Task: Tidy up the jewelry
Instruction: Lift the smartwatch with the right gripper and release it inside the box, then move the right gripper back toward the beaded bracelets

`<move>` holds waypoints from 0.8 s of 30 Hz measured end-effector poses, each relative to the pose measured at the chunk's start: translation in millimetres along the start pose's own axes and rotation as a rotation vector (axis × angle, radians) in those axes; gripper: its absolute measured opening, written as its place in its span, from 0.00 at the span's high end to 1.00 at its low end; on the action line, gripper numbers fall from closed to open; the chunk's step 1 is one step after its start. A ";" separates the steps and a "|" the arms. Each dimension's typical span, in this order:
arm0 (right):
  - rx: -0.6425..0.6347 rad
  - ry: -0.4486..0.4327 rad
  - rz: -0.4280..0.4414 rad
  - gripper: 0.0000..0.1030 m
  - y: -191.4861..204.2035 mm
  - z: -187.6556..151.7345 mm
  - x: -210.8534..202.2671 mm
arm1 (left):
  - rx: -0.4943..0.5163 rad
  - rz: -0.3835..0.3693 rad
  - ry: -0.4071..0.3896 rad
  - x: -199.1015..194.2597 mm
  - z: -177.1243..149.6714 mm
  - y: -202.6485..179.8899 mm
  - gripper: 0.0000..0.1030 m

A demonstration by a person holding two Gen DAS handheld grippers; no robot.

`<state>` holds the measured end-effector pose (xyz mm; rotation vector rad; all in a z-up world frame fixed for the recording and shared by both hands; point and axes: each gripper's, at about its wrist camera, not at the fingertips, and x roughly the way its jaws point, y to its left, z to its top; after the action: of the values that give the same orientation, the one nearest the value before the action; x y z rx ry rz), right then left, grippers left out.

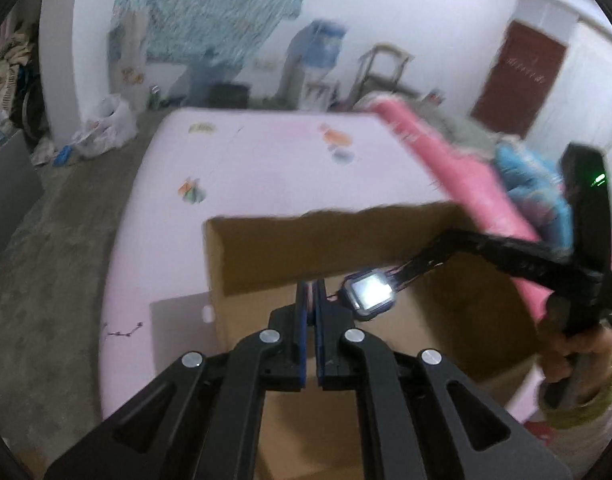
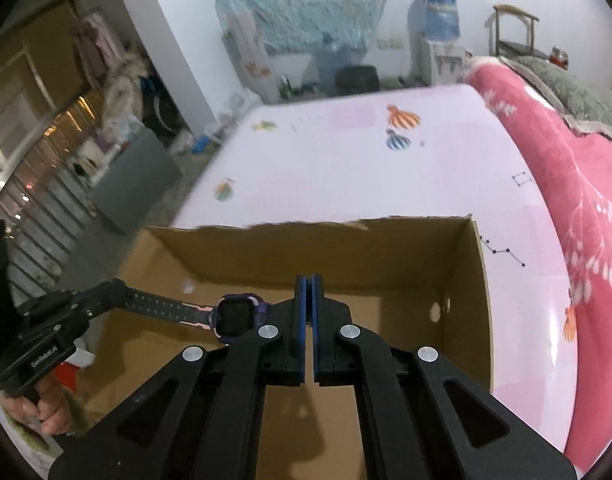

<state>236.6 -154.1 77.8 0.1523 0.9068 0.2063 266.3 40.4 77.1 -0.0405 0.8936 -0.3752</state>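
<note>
Purple square-faced watch (image 2: 238, 317) stretched level above open cardboard box (image 2: 476, 280)

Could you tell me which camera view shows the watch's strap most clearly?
The right wrist view: the watch is sharp there, with its perforated strap stretching left into the left tool above the cardboard box. The left wrist view is blurred; it shows mainly the glowing screen.

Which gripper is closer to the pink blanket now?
Right. The right gripper is over the box, toward the blanket; the left gripper is beyond the watch, farther away.
</note>
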 end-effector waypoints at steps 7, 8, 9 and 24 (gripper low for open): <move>0.029 -0.021 -0.025 0.82 -13.3 -9.8 -17.8 | -0.018 -0.006 -0.009 -10.6 -8.9 5.9 0.80; 0.032 -0.032 -0.028 0.81 -13.5 -8.8 -21.1 | -0.016 -0.006 -0.020 -17.2 -10.0 5.9 0.74; 0.035 -0.059 -0.029 0.79 -12.8 -12.7 -33.2 | -0.014 -0.009 -0.038 -27.5 -11.9 6.0 0.69; -0.052 -0.287 -0.030 0.20 29.4 -145.3 -155.2 | -0.054 0.078 -0.092 -121.5 -114.5 21.2 0.08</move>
<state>25.2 -156.6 114.4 0.1168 0.6173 0.1745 116.1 114.8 92.4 -0.0718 0.8120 -0.2738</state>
